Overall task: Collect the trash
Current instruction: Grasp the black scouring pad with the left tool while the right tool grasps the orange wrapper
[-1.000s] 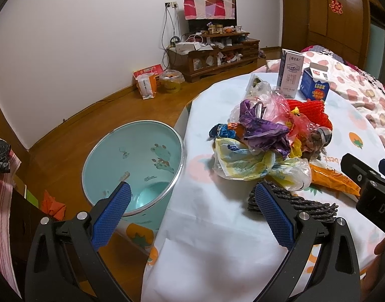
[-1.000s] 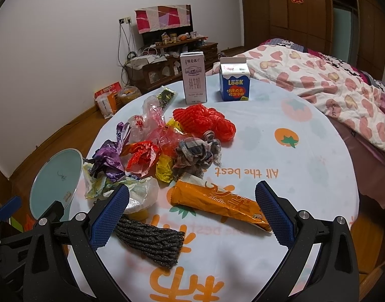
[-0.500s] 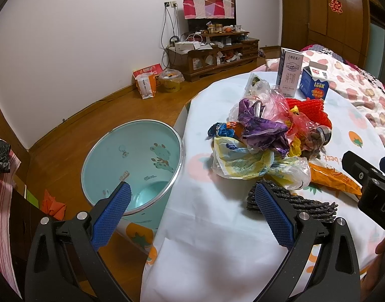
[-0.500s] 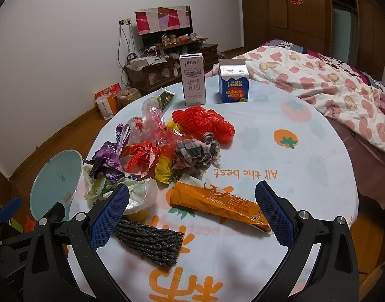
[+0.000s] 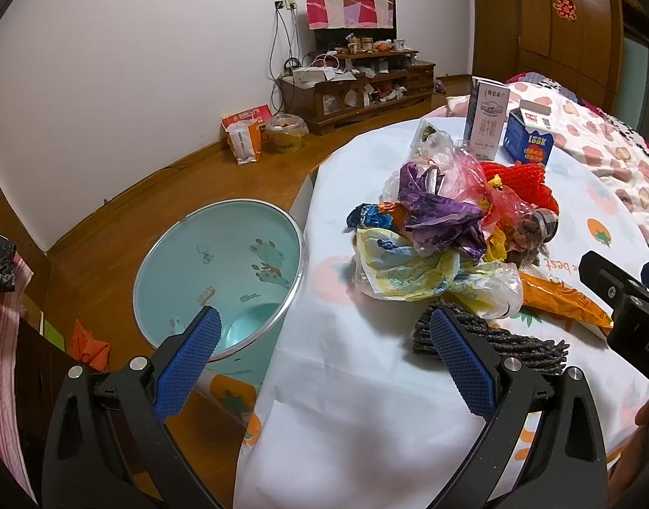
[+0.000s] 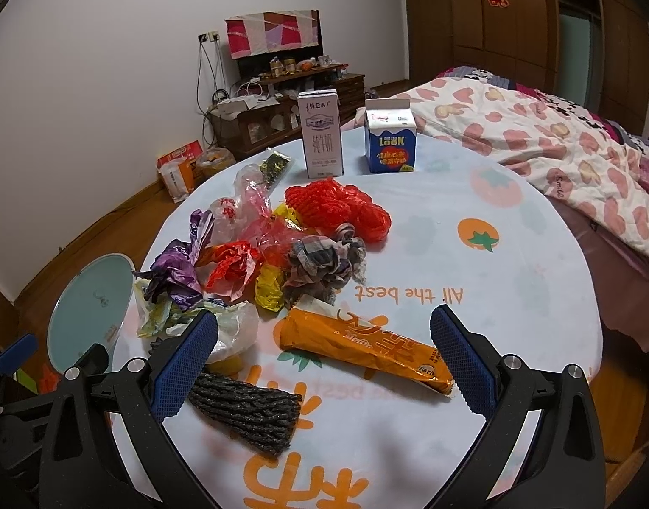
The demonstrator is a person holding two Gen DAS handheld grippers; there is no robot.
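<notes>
A pile of trash lies on the round table (image 6: 473,254): purple wrapper (image 6: 176,271), red net (image 6: 337,208), checked cloth scrap (image 6: 324,258), orange snack packet (image 6: 362,343), dark woven strip (image 6: 248,409), yellow-white plastic bag (image 5: 413,263). A teal bin (image 5: 222,271) stands on the floor left of the table. My left gripper (image 5: 322,348) is open and empty over the table's left edge. My right gripper (image 6: 322,348) is open and empty above the orange packet and the dark strip.
A white milk carton (image 6: 320,135) and a blue carton (image 6: 390,142) stand at the table's far side. A bed with a heart-print quilt (image 6: 558,148) lies to the right. A wooden cabinet (image 5: 358,93) stands by the far wall, with bags (image 5: 244,140) on the floor.
Both grippers have drifted slightly; the views shift a little. Both stay open and empty, and the trash has not moved.
</notes>
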